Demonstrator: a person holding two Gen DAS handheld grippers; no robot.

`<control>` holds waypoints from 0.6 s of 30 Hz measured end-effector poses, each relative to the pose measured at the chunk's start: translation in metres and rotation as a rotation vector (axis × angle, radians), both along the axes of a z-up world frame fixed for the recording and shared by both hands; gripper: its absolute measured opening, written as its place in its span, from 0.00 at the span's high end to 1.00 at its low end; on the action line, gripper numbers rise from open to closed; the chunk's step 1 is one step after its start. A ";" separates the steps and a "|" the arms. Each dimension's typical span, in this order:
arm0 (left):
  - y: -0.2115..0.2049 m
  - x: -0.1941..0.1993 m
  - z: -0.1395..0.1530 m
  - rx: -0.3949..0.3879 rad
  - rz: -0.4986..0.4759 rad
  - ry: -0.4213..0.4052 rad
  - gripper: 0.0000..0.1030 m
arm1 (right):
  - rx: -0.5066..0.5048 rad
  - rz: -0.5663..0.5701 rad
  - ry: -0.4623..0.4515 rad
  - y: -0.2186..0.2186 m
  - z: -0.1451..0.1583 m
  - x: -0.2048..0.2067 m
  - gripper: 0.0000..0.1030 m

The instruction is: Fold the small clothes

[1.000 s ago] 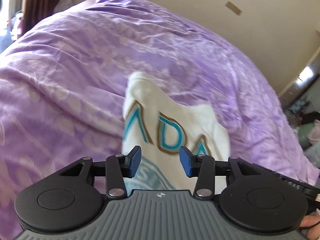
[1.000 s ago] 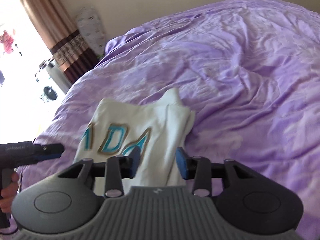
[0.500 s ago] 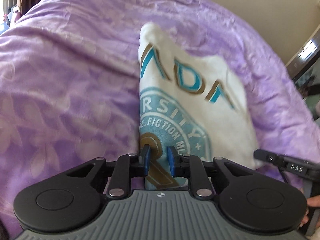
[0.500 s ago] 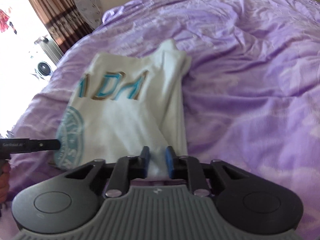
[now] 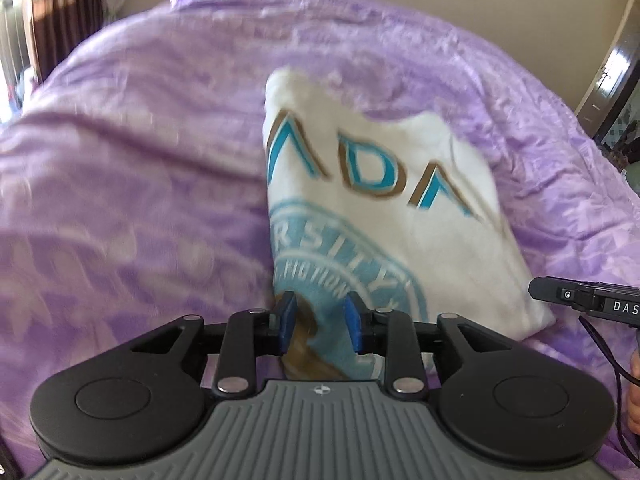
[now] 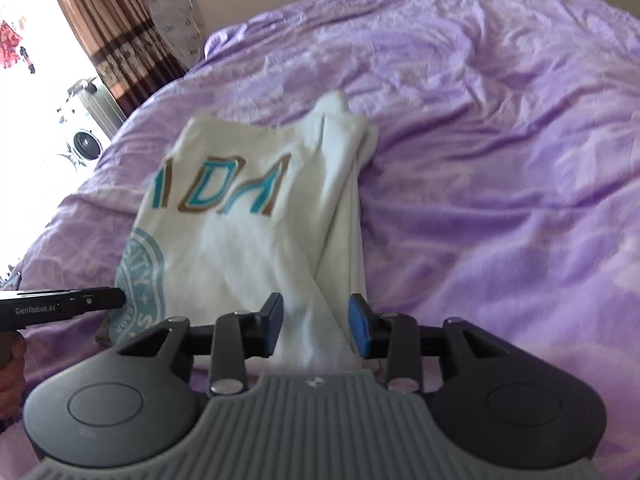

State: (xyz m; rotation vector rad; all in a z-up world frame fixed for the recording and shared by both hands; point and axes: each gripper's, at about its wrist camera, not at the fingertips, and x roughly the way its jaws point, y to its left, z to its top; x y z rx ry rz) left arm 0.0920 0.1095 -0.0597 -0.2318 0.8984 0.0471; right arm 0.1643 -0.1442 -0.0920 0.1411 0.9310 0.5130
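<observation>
Lying flat on the purple bedspread (image 6: 500, 160), the white printed T-shirt (image 5: 384, 216) has sides folded in. Both jaw pairs have just parted, left gripper (image 5: 319, 322) and right gripper (image 6: 316, 320) gripping nothing. Crosswise fold likely remains.

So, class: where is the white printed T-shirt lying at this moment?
In both wrist views the white printed T-shirt lies partly folded on the purple bedspread, its near hem between the left claw and the right claw, both open.

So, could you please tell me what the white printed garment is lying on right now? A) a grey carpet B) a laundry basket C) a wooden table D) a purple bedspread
D: the white printed garment lies flat on the wrinkled purple bedspread, which surrounds it on all visible sides in both wrist views.
</observation>
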 end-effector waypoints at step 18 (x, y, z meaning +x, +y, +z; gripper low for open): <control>-0.061 -0.034 0.060 0.216 -0.029 -0.250 0.33 | -0.006 0.034 -0.256 0.020 0.078 -0.055 0.21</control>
